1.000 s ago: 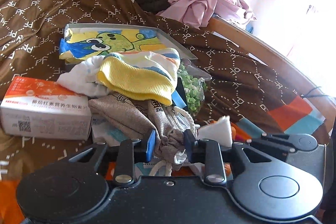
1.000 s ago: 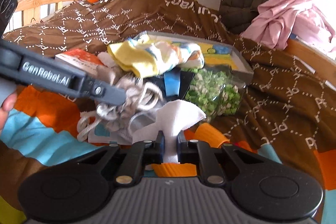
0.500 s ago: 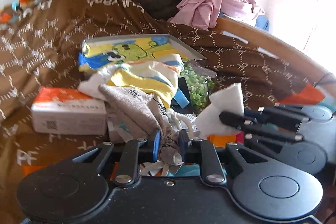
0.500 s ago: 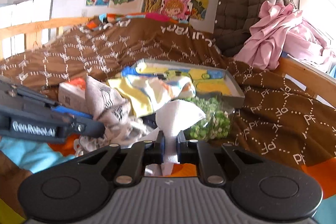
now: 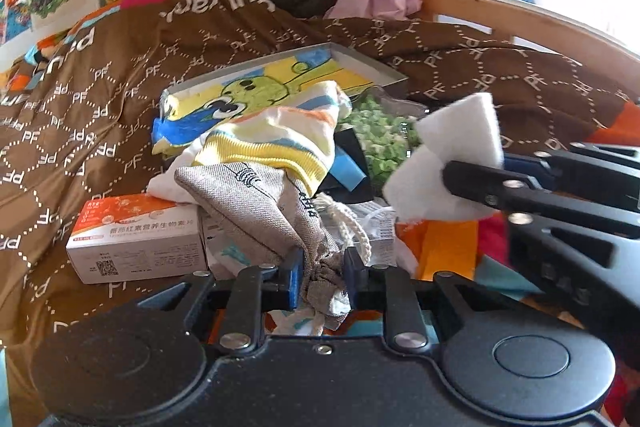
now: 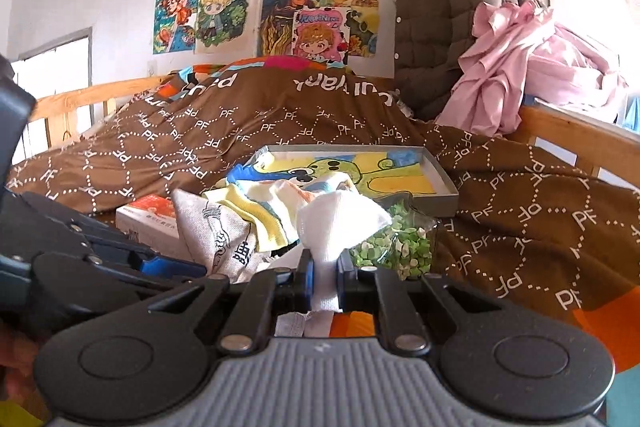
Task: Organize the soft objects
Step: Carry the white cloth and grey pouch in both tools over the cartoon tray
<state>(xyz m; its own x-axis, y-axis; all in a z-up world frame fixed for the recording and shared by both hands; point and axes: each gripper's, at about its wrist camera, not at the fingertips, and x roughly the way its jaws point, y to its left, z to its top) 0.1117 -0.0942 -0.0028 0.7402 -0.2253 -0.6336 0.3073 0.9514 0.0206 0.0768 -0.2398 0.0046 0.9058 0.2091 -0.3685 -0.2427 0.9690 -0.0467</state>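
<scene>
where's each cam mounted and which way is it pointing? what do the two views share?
Left wrist: on the left gripper, looking along its fingers over the bed; it pinches a grey drawstring bag; the right gripper shows at right.
Right wrist: on the right gripper, facing the wall drawings; it pinches a white cloth; the left gripper shows at left.
Shared: both grippers, bag, cloth, picture tray, striped cloth.

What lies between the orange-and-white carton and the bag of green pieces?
In the left wrist view, the grey drawstring pouch and the yellow striped cloth lie between the carton and the bag of green pieces.
</scene>
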